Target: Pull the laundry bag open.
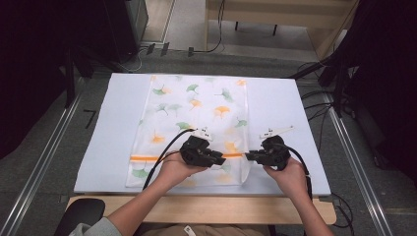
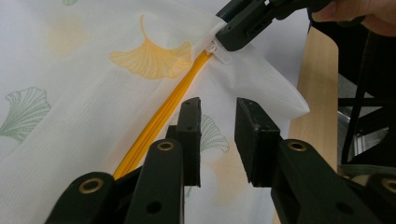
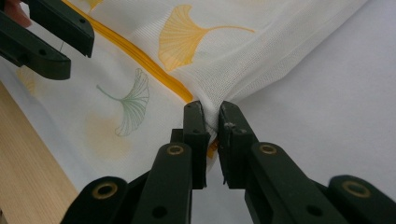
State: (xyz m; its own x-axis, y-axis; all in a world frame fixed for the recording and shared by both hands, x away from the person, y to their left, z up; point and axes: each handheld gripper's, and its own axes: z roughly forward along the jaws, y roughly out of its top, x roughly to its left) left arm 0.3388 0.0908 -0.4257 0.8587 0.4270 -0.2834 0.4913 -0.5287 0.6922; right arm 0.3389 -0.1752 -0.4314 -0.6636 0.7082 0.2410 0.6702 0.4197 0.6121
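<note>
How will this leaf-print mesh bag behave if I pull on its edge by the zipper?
Probably floppy: the mesh bag already bunches into folds where the right gripper pinches its edge by the orange zipper. Likely very light, being thin and see-through. It may slide on the smooth white table cover rather than stay put.

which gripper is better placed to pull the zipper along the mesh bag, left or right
Left, probably. The left gripper is open beside the orange zipper, free to take the pull. The right gripper already pinches the mesh bag edge at the zipper's end, anchoring it.
</note>
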